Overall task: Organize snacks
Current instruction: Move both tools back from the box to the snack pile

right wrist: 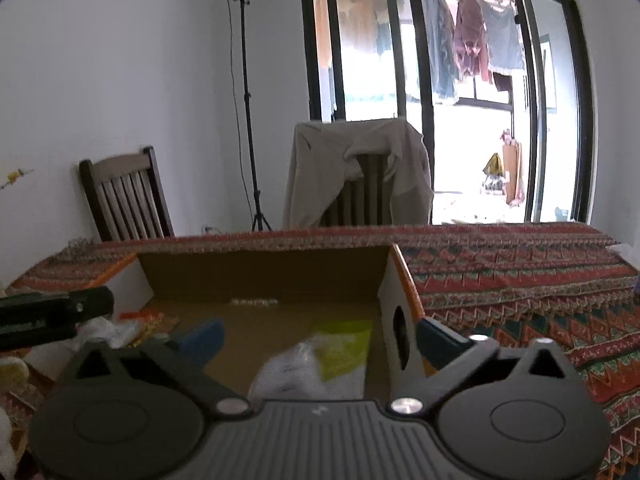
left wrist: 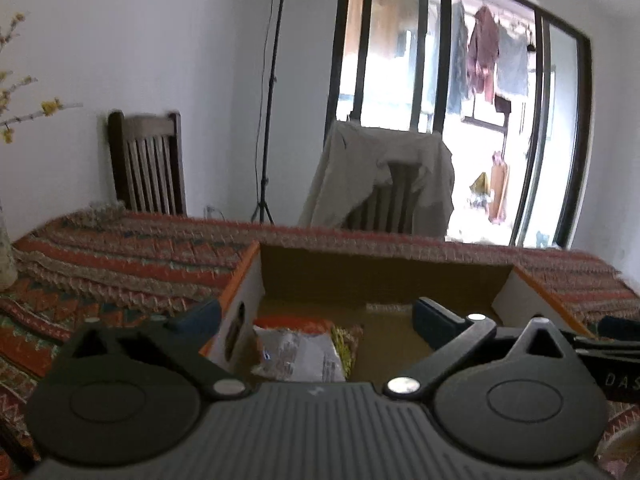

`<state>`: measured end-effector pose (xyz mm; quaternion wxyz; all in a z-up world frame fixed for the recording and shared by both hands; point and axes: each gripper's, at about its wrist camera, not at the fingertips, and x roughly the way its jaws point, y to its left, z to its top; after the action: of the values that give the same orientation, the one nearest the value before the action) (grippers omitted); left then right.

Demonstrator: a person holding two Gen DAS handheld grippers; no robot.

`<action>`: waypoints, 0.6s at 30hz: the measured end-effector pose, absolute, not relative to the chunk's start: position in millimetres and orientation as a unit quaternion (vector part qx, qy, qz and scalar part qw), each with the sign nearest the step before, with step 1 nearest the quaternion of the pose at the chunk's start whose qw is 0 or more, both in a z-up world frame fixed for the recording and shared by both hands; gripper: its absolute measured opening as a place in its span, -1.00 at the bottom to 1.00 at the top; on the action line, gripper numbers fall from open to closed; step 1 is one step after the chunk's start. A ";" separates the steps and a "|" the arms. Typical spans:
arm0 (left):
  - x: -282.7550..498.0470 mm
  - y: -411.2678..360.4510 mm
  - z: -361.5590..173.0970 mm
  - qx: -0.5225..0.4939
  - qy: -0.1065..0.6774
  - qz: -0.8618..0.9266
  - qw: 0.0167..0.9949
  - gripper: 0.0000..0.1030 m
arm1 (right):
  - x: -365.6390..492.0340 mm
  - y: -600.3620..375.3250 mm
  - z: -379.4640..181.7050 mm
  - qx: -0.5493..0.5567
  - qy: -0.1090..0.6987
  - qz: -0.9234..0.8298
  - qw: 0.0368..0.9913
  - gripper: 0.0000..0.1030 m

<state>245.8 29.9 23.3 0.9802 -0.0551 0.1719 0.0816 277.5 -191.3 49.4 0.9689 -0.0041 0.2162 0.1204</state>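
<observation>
An open cardboard box with orange-edged side flaps stands on the patterned tablecloth. In the left wrist view, a silver snack packet lies at the box's left side, over orange and yellow packets. My left gripper is open and empty, straddling the box's left wall. In the right wrist view the box holds a clear packet with a green label near its right wall. My right gripper is open and empty, straddling that wall. The left gripper's finger shows at the left edge.
The table carries a red patterned cloth. Behind it stand a dark wooden chair, a chair draped with a beige garment and a light stand. More packets lie at the left of the box.
</observation>
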 end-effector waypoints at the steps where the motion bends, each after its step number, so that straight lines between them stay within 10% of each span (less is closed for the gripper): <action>1: 244.2 29.6 23.6 -0.055 0.170 0.082 0.981 1.00 | 276.7 -189.4 50.4 -0.007 0.214 0.119 0.970 1.00; 18: 224.9 27.6 40.8 -0.066 0.142 0.089 0.984 1.00 | 265.3 -198.4 65.2 -0.009 0.185 0.100 0.978 1.00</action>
<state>224.9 27.6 40.8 0.9837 -0.0655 0.1416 0.0893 265.3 -198.4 65.2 0.9775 -0.0089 0.1854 0.1001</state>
